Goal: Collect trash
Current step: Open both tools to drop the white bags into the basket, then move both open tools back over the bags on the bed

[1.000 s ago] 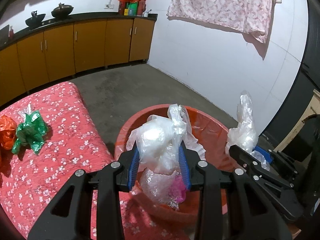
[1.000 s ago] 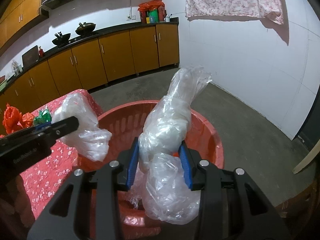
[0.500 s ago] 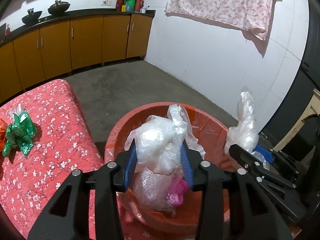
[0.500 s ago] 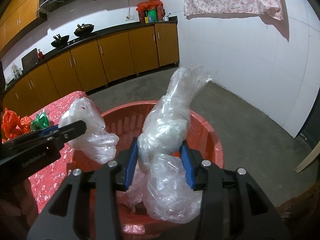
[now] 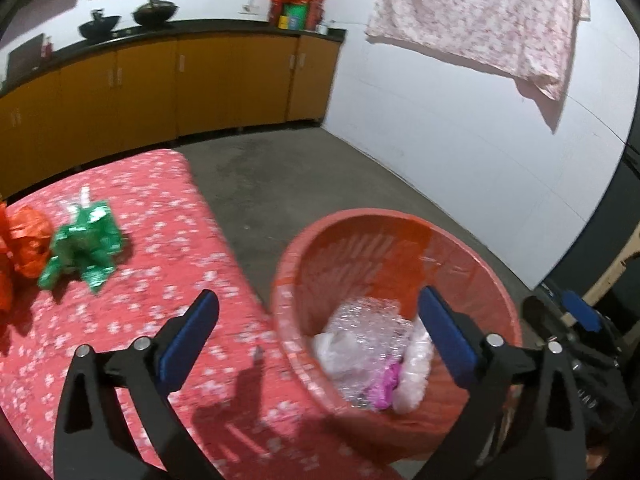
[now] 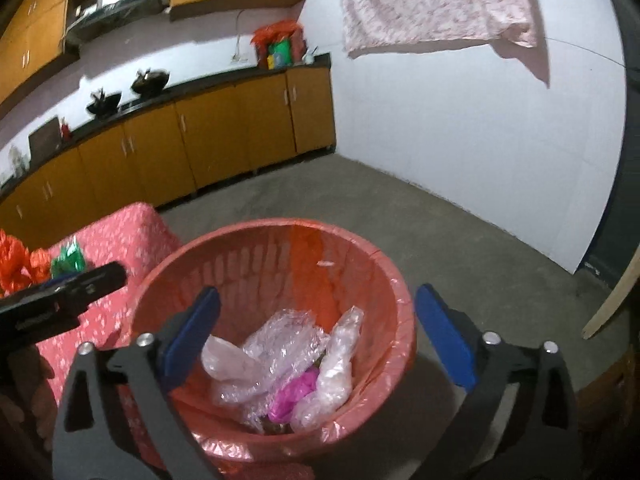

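Here, going from left to right, an orange plastic bag (image 5: 22,236) lies at the left edge of the bed (image 5: 168,208), which has a red cover with small white flowers. Just beside it, touching on its right side, is a crumpled green plastic bag (image 5: 82,246). Both bags sit on the bed cover, well apart from the basket.

The left tool (image 5: 320,340) hangs above the right edge of the bed and the basket. Its two blue-padded fingers (image 5: 188,336) stand wide apart and hold nothing between them.

Next to the right edge of the bed is the red basket (image 6: 280,252), lined with a thin red plastic liner. Inside it, at the bottom, lie several pieces of clear plastic trash (image 6: 280,344), and among them one small pink plastic piece (image 6: 292,394). In the left wrist view the same clear trash (image 5: 360,332) shows low in the basket (image 5: 360,240).

The right tool (image 6: 318,336) is over the basket, its fingers also spread wide and empty. In the left wrist view it appears only partly, at the right edge (image 5: 580,316).

Behind, orange cabinets (image 6: 220,136) run along the wall, and a pink flowered cloth (image 6: 432,0) hangs on the white wall at the right.
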